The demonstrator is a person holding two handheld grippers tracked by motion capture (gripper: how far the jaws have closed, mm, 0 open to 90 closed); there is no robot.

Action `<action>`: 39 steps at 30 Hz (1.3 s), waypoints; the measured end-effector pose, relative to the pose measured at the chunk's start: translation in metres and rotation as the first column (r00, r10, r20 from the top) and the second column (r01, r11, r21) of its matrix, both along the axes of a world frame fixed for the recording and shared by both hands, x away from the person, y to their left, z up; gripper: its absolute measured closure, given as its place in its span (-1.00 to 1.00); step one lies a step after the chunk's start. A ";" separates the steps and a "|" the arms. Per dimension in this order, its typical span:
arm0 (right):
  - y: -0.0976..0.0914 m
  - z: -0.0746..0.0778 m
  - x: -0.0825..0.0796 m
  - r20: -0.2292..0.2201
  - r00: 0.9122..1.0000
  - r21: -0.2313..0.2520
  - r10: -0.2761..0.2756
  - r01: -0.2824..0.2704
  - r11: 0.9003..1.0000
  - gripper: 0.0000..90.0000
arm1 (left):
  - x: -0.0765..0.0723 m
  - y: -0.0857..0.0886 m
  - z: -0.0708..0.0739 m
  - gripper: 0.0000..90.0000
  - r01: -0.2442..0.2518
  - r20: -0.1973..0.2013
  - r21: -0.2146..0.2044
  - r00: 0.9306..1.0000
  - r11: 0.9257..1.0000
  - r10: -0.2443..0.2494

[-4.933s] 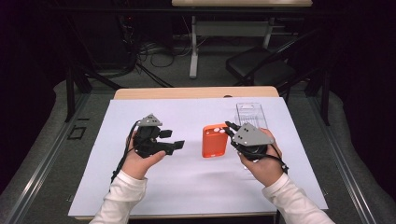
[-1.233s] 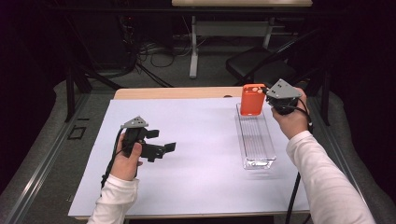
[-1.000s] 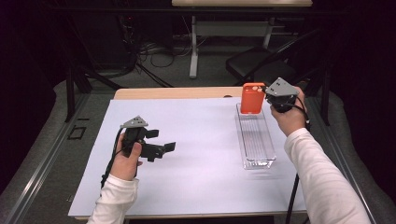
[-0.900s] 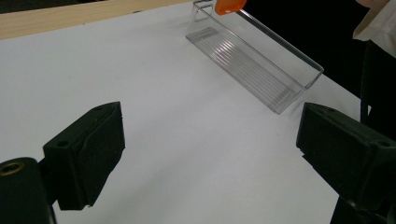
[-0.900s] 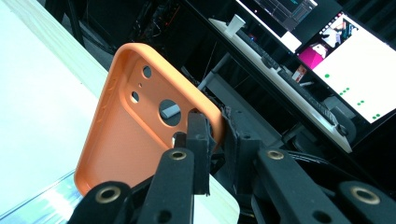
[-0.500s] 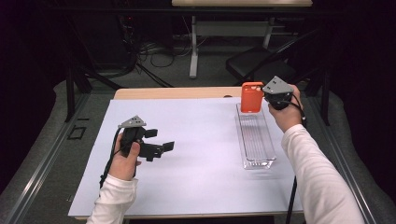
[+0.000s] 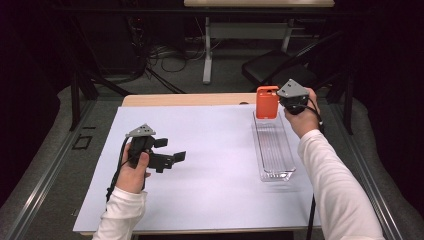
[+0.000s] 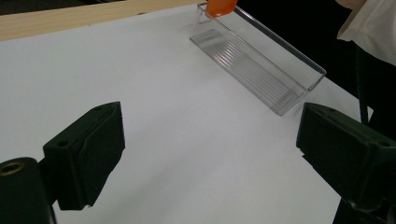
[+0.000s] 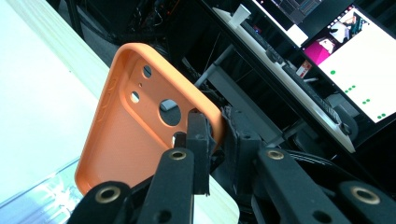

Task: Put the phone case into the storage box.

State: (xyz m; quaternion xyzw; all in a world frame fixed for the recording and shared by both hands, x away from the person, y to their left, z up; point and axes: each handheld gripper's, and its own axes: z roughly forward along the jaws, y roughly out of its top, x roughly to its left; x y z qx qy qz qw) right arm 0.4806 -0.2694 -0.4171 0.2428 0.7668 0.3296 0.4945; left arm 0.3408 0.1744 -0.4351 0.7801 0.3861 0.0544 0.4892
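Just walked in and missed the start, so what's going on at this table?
A person works with a hand-held gripper in each hand. The right hand-held gripper is shut on the edge of an orange phone case, holding it upright at the far end of a clear plastic tray. The left hand-held gripper waits open over the white sheet, holding nothing.

The orange phone case [image 7: 267,102] stands upright on its short edge at the far end of the clear tray [image 7: 274,150], at the table's far right. It is soft-looking and rounded at the corners, with camera cut-outs in its back. The tray is long, narrow and see-through, lying lengthwise on white paper, ribbed along its floor.
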 end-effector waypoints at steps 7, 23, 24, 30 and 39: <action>-0.002 -0.003 0.004 -0.002 1.000 0.005 -0.014 0.014 1.000 0.81 | 0.000 0.001 0.000 -0.82 -0.002 -0.001 0.001 1.000 1.000 0.002; -0.007 -0.021 0.009 -0.008 1.000 0.000 -0.030 0.030 1.000 0.81 | 0.000 0.006 -0.001 -0.82 -0.017 -0.003 -0.012 1.000 1.000 0.017; -0.007 -0.023 0.009 -0.010 0.999 -0.001 -0.032 0.032 0.999 0.81 | 0.000 0.006 -0.001 -0.82 -0.016 -0.004 -0.010 1.000 1.000 0.016; -0.009 -0.033 0.010 -0.012 0.999 0.006 -0.035 0.035 0.999 0.81 | 0.001 0.007 -0.002 -0.82 -0.024 -0.004 -0.016 1.000 1.000 0.024; -0.008 -0.044 0.010 -0.016 0.999 0.019 -0.031 0.031 0.999 0.80 | 0.002 0.009 -0.003 -0.82 -0.032 -0.007 -0.019 0.999 0.999 0.032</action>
